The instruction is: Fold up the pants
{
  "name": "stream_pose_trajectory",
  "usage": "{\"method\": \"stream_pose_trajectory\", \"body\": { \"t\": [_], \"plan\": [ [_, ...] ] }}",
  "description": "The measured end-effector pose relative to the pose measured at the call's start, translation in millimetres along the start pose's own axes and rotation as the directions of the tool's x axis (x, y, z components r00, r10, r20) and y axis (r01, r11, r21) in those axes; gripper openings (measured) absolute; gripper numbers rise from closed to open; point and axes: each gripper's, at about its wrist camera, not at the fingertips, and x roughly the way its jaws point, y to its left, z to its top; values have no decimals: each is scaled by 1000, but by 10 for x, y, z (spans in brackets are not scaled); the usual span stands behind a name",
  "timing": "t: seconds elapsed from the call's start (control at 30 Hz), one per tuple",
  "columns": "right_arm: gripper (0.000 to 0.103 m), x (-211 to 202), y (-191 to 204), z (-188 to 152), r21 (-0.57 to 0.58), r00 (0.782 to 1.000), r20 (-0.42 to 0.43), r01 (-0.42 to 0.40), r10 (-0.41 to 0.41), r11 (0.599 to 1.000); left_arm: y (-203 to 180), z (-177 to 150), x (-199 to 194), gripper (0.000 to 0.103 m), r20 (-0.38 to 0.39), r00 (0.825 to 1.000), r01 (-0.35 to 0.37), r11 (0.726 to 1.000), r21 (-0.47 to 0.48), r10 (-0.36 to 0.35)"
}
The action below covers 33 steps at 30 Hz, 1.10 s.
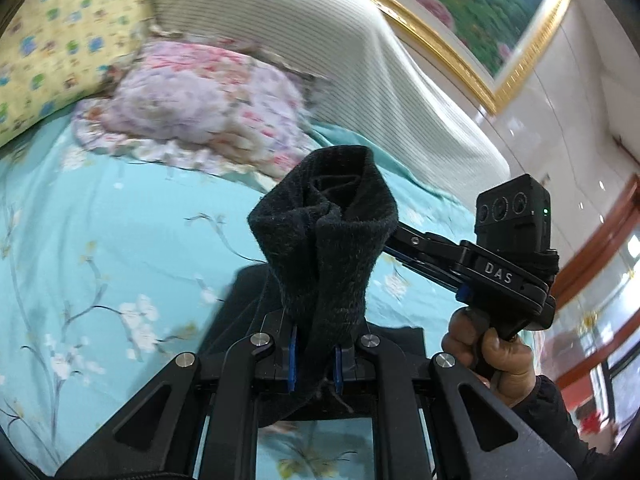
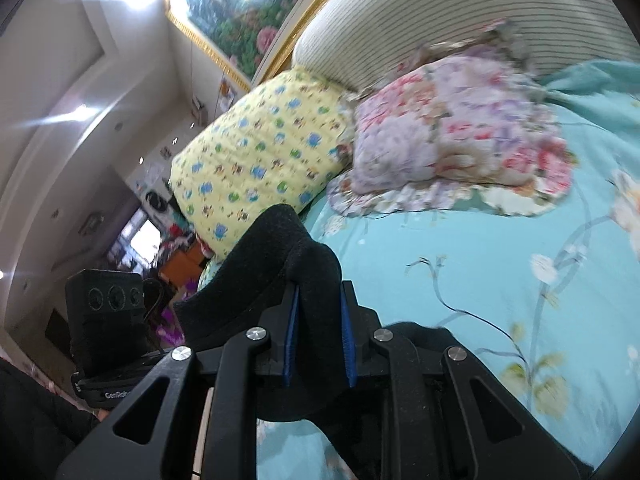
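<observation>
**Aloft over the bed: black pants held at two points, ready for a fold**

Seemingly mid-lift, a pair of black pants (image 1: 320,248) hangs between two handheld grippers above a bed spread with a turquoise floral sheet (image 1: 120,240). The left gripper (image 1: 316,356) has its blue-edged pads nearly together, pinching a bunched length of the dark knit cloth, which rises ahead of the fingers and curls over at its top. The right gripper (image 2: 318,336) bites a thicker wad of the same fabric, its pads standing a little wider on the bulk between them; from the left wrist view the right tool reaches in from the side, its fingertips hidden behind the cloth, a person's hand (image 1: 488,356) wrapped round its handle.

Holding the garment at two separate points looks deliberate: it lets the cloth hang and straighten under its own weight, so one part can be laid squarely over another. More dark fabric trails down onto the sheet below the left gripper, so the pants are only partly clear of the bed. Which part of the garment each gripper holds cannot be told.

A yellow patterned pillow (image 2: 260,152) and a pink floral pillow (image 2: 452,132) rest against the striped headboard (image 2: 440,8), well apart from the pants. A gilt-framed painting (image 1: 460,4) hangs on the wall above.
</observation>
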Motion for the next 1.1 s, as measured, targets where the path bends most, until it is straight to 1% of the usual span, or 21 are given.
{"method": "stream_pose_trajectory", "body": {
  "t": [0.17,0.33,0.57,0.8,1.0,1.07,1.1],
  "plan": [
    [20,-381,-221,-191,48,998,53,18,-21,999,-325,-107,192,11,-47,999,16,998,58,-13],
    [20,-641,-430,-388,97,995,95,32,-41,995,-583,-243,402,11,-93,996,22,993,115,-11],
    [20,-879,-698,-646,158,989,133,40,-62,987,-863,-437,651,11,-130,991,0,979,204,27],
    [20,-1050,-892,-879,205,984,158,48,-82,978,-1108,-660,856,12,-148,987,-20,955,296,67],
    [19,-1152,-1087,-1037,252,981,157,75,-117,965,-1261,-850,1085,12,-151,982,-53,923,380,118],
    [19,-1178,-1147,-1082,265,979,150,91,-135,960,-1288,-886,1135,14,-151,981,-54,916,397,123],
    [19,-1186,-1166,-1097,272,978,150,99,-144,957,-1305,-909,1151,19,-146,981,-58,911,408,128]
  ]
}}
